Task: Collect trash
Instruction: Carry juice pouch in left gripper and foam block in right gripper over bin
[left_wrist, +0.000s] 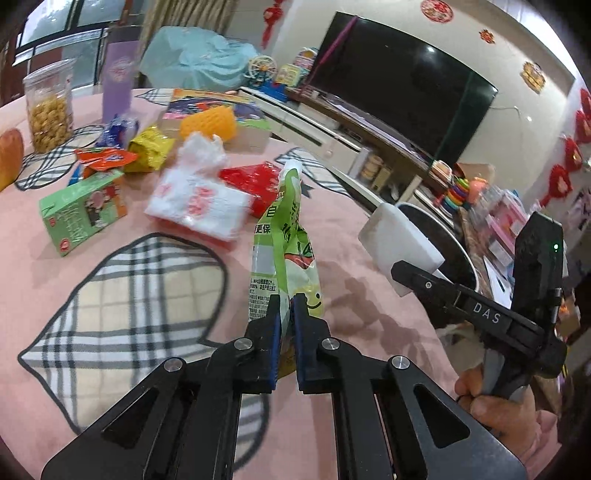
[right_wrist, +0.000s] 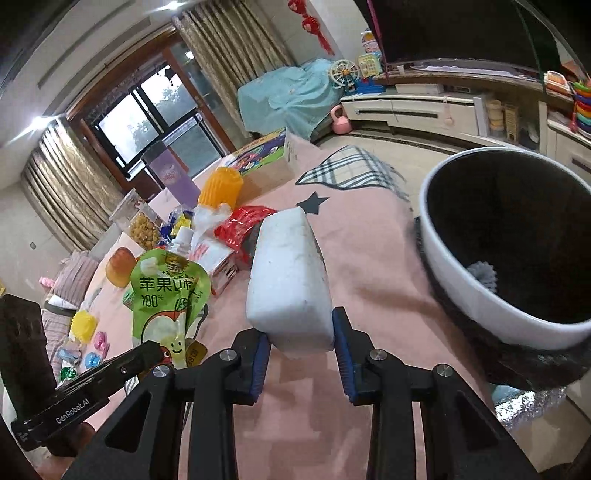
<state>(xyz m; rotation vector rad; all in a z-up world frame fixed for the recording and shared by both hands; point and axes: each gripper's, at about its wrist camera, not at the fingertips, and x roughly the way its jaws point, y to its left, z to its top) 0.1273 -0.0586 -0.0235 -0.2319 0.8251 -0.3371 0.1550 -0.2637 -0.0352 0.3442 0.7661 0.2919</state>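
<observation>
Two loads: one per hand-held gripper, both lifted clear of the desk (left_wrist: 351, 258).
Left hand-held gripper (left_wrist: 285, 306): pressed together, pinching the green juice pouch (left_wrist: 286, 243) at its bottom edge; pouch stands up, spout far end.
Right hand-held gripper (right_wrist: 301, 330): clamped on the white foam block (right_wrist: 288, 280) near its end.
Bin (right_wrist: 461, 266): open, just right of the block, at the desk edge.
Advice: carry block fully over the rim before releasing; pouch grip looks thin, so move smoothly.
Remaining: wrappers (left_wrist: 147, 147) and green carton (left_wrist: 83, 212) on the desk.
</observation>
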